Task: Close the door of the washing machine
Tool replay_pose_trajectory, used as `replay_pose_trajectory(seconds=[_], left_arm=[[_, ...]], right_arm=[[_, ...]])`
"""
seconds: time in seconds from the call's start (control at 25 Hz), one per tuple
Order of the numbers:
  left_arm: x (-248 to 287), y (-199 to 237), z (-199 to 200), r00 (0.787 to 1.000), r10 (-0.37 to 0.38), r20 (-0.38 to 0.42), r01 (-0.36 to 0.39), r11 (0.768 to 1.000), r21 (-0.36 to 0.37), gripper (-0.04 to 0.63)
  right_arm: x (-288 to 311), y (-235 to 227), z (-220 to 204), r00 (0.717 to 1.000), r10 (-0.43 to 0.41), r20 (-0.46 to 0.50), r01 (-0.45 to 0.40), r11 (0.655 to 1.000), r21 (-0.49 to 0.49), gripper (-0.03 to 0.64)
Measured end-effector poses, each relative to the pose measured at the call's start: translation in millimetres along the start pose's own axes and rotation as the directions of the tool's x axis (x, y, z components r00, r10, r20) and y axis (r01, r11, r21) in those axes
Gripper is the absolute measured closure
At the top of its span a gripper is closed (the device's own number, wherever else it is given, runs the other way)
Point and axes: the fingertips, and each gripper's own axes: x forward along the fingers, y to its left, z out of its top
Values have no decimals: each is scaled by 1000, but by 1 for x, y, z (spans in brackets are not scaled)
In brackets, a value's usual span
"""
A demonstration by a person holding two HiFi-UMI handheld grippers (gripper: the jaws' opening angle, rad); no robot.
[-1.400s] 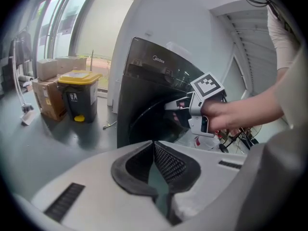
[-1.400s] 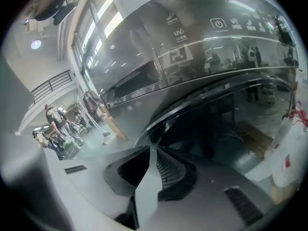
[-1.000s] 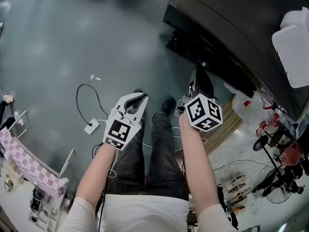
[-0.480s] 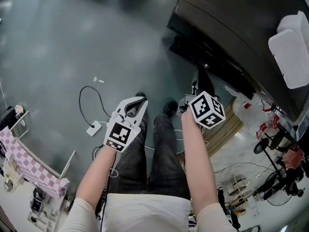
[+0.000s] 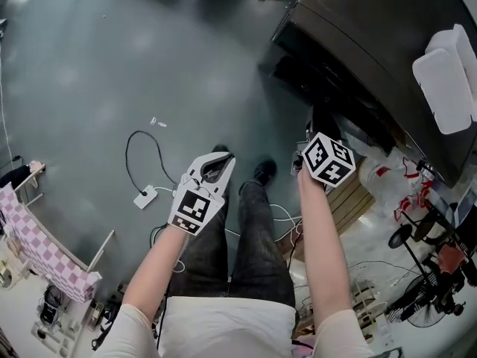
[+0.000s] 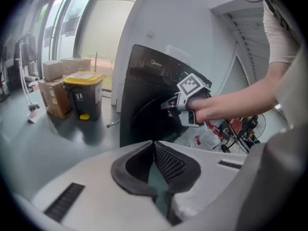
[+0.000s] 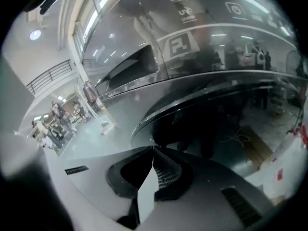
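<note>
Two hand-held grippers, one washing machine.

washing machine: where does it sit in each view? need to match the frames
Head view: washing machine, dark body across the upper right.
Left gripper view: centre of frame, dark front facing the camera.
Right gripper view: glossy dark front fills most of the frame.
Shared landmark: right gripper, close to the machine's front.

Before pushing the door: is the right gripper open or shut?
Shut: the right gripper has its tips touching, with nothing between them.
</note>
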Motion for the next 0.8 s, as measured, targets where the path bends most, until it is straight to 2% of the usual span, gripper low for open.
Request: replay_pose_trajectory(seconds=[0.16, 0.36, 0.64, 0.8], left_arm=[[-9, -21, 10, 1000, -12, 12, 12, 1000, -18, 581], [-35, -38, 34, 999, 30, 44, -28, 999, -41, 581], [-99, -73, 100, 992, 90, 84, -87, 995, -39, 581], [-135, -100, 140, 988, 77, 132, -68, 995, -67, 581]], right_arm=[[-40, -5, 4, 999, 19, -36, -23, 994, -108, 586], [-96, 9, 17, 996, 74, -55, -84, 978, -190, 585], [-201, 31, 70, 985, 165, -47, -172, 930, -326, 584], [-264, 46, 99, 976, 216, -25, -211, 909, -358, 584]])
